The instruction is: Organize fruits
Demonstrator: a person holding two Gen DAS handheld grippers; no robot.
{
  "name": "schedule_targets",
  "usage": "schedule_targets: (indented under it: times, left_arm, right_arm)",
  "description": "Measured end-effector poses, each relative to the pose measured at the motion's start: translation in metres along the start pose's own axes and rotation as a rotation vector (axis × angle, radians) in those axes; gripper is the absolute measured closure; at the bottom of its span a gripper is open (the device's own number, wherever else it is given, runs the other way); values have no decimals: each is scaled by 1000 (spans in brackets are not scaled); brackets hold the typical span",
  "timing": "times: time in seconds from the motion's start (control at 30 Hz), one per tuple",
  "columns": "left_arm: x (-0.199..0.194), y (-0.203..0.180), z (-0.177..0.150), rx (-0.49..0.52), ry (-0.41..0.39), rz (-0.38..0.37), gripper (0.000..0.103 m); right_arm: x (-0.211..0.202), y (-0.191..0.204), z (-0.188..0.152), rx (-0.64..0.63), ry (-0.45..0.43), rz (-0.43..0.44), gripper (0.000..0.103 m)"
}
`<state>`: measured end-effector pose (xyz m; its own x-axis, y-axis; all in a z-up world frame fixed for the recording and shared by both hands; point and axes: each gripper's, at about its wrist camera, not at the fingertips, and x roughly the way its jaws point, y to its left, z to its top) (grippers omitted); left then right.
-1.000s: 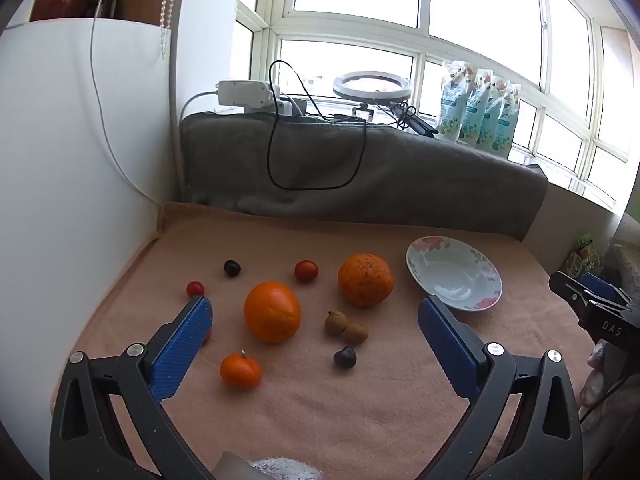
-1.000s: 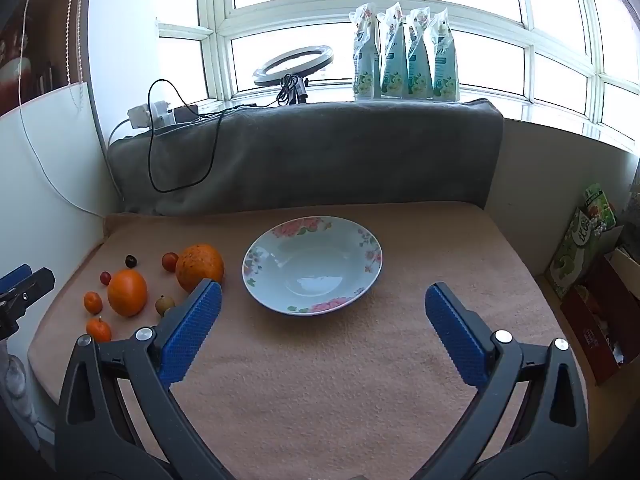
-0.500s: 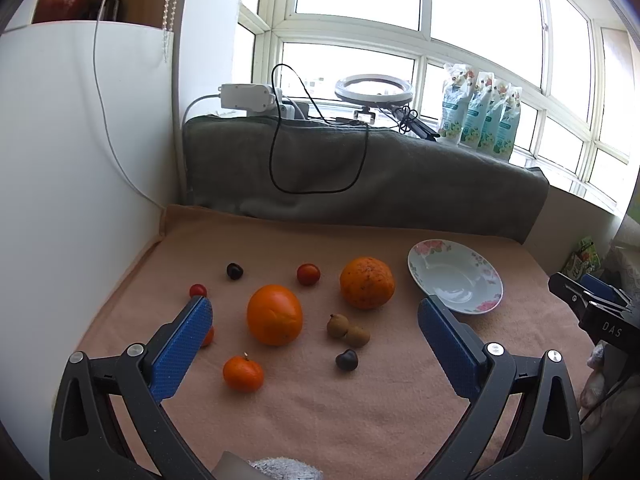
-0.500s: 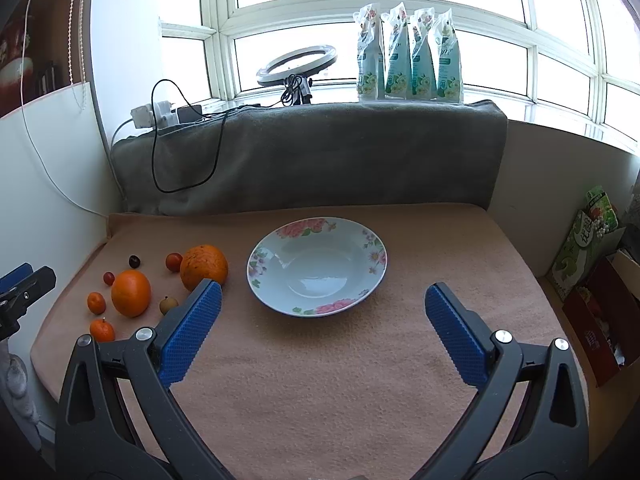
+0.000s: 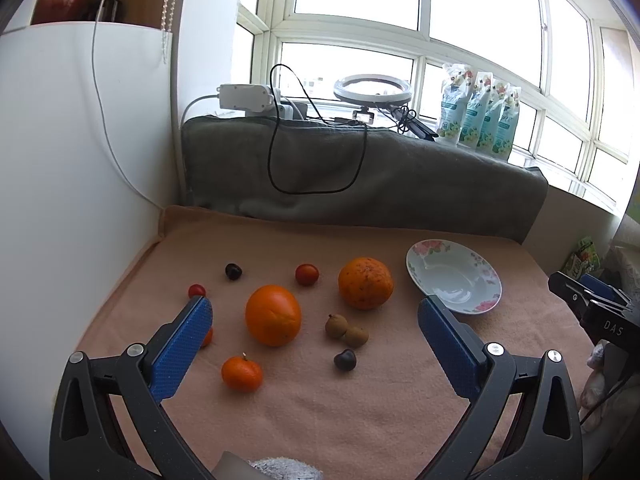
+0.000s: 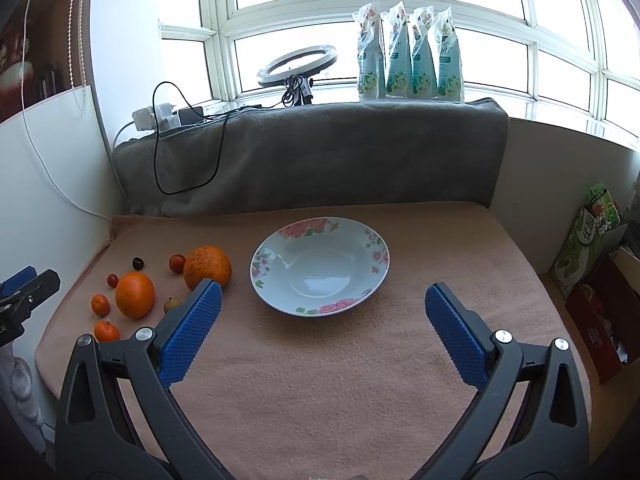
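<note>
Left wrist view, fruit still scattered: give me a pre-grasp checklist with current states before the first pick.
1. Left gripper open, holding nothing: ok.
2. Right gripper open, holding nothing: ok.
3. Floral bowl has no fruit in it, ready to receive: ok.
4. Smooth orange sits between the left fingers' line of approach, unobstructed: ok.
5. Speckled orange clear of the bowl rim: ok.
6. Two brown fruits touch each other, so picking one may nudge the other: not ok.

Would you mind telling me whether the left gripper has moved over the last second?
Yes, slightly. In the left wrist view the left gripper has backed away from the fruit and tilted up: the smooth orange and the floral bowl look a little smaller, with more window above them.
</note>
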<state>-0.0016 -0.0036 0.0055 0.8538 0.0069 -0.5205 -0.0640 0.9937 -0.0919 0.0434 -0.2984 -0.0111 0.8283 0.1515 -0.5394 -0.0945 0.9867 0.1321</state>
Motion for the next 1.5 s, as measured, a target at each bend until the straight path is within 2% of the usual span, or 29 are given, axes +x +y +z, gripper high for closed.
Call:
schedule_targets:
  times: [1.5]
  left_arm:
    - [9,5,1,-7,20,-4,1]
  right_arm:
    - [9,4,-3,15,27,20,0]
